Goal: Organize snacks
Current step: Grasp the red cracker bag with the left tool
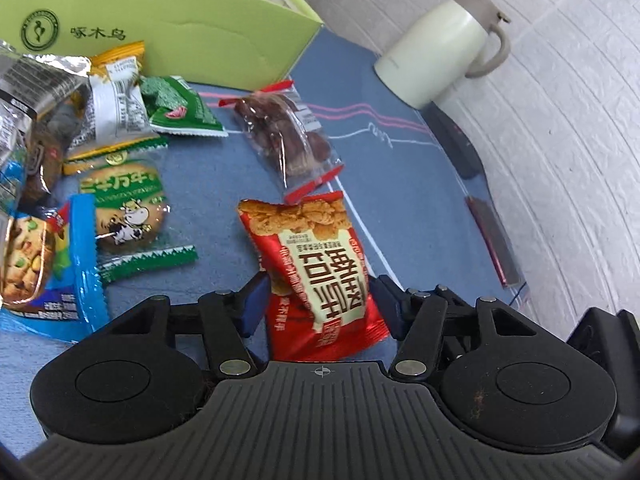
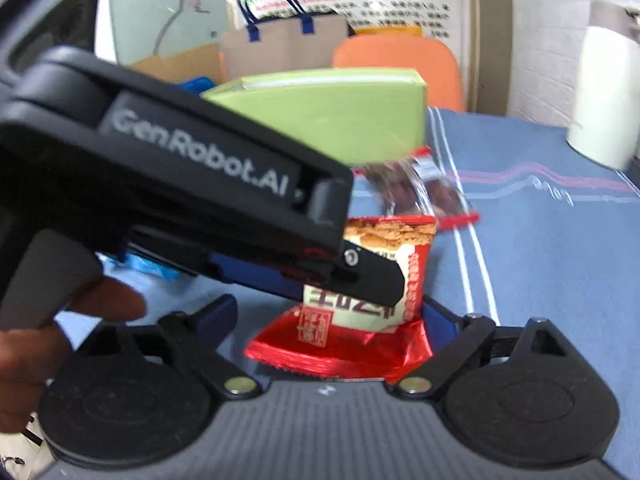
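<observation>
Little of the sorting appears to be done. The red foil snack packet with the cream label (image 1: 320, 276) lies on the blue cloth-covered tabletop (image 1: 224, 184), between the jaws of the left claw (image 1: 318, 304). The left pad touches the packet's edge, but a gap is seen at the right pad, so the packet is judged bracketed, not yet clamped. The right claw (image 2: 328, 320) is held wide open around the packet's near end, gripping nothing.

The light green cardboard box (image 1: 168, 20) stands at the far edge; its inside cannot be seen. Left loose on the cloth are the clear bag of dark red dates (image 1: 284, 136), the green-trimmed clear biscuit wrapper with a cow (image 1: 128, 208), the blue cookie packet (image 1: 52, 264) and a heap of mixed wrappers (image 1: 80, 92). A cream jug with a grey lid (image 1: 444, 44) stands apart.
</observation>
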The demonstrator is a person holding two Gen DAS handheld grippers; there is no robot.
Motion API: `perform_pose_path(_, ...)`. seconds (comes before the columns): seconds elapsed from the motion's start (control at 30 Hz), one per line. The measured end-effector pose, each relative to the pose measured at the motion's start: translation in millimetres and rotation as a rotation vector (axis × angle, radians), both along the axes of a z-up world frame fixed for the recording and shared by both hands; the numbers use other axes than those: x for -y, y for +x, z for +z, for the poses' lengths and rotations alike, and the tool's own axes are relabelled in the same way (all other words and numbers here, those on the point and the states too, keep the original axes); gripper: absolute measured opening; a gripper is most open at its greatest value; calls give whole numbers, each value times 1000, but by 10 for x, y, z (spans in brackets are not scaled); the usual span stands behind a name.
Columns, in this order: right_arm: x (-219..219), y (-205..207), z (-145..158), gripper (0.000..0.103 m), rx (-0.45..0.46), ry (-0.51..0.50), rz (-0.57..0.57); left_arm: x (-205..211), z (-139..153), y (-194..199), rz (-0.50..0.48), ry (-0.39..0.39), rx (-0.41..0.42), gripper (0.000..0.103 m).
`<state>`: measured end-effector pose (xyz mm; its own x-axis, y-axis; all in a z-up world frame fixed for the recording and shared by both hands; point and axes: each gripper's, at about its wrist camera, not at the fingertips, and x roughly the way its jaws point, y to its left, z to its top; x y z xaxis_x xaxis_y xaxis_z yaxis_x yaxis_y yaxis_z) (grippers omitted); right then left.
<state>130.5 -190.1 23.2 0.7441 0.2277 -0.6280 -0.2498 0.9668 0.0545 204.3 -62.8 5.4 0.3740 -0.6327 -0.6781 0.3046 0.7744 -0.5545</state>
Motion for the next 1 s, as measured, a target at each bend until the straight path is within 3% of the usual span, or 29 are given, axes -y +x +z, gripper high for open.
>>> perform_pose_path(0.1,-61,15,-29,102,0,-18,3,-40,-14,-19,13,-10,-4,51)
perform_pose_path(0.17,-139,32,-58,102,3,-68,-3,-100,-12,-49,26,-16,1,62)
perform_pose_path(0.23,-137,20,-66,102,8,-50,-24,-100,8,-49,42,-16,9,80)
perform_pose_path(0.4,-68,-155,-134,102,69,-21,26,-55,20,-68,30,19,40,80)
perform_pose_path(0.47,-28,-182,-108,102,43,-22,37,-31,18,-66,27,30,49,77)
perform_pose_path(0.53,46,-170,-39,102,23,1,3,-39,26,-64,25,35,47,66)
perform_pose_path(0.6,123,-212,29,102,64,24,2,-82,47,-54,22,1,43,63)
perform_pose_path(0.83,109,-140,-24,102,36,-26,32,-7,13,9,16,17,34,58)
perform_pose_path(0.93,81,-94,-29,99,33,-21,36,46,-7,9,6,22,39,55)
perform_pose_path(1.0,92,-73,-93,90,31,-20,32,70,-8,1,0,30,51,54)
